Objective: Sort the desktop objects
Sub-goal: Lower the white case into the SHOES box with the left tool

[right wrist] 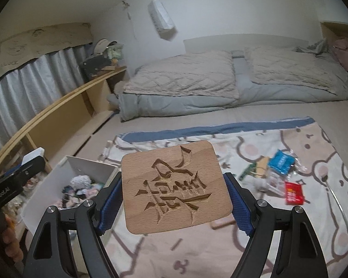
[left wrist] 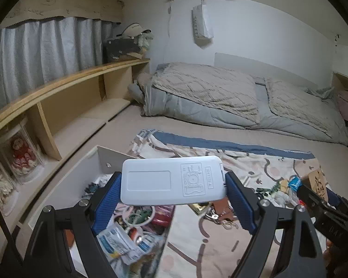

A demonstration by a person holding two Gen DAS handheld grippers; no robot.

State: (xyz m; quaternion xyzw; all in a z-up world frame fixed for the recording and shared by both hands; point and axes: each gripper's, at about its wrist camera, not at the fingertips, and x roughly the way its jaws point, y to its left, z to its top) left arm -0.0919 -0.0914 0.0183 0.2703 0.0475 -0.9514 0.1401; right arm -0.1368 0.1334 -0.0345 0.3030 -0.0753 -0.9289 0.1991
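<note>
Here, white plastic case [left wrist: 172, 179] clamped across short ends by left gripper [left wrist: 172, 192], held above open bin [left wrist: 99, 162]; judged light, stiff, slippery. Carved wooden plaque [right wrist: 176, 190] gripped at side edges by right gripper [right wrist: 174, 199]; judged rigid, heavier.

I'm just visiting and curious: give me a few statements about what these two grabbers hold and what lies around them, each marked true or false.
1. The left gripper holds a flat white plastic case. True.
2. The right gripper is empty. False: it clamps a carved wooden plaque.
3. The white open box stands empty. False: small items fill it.
4. A red packet lies on the patterned blanket. True.
</note>
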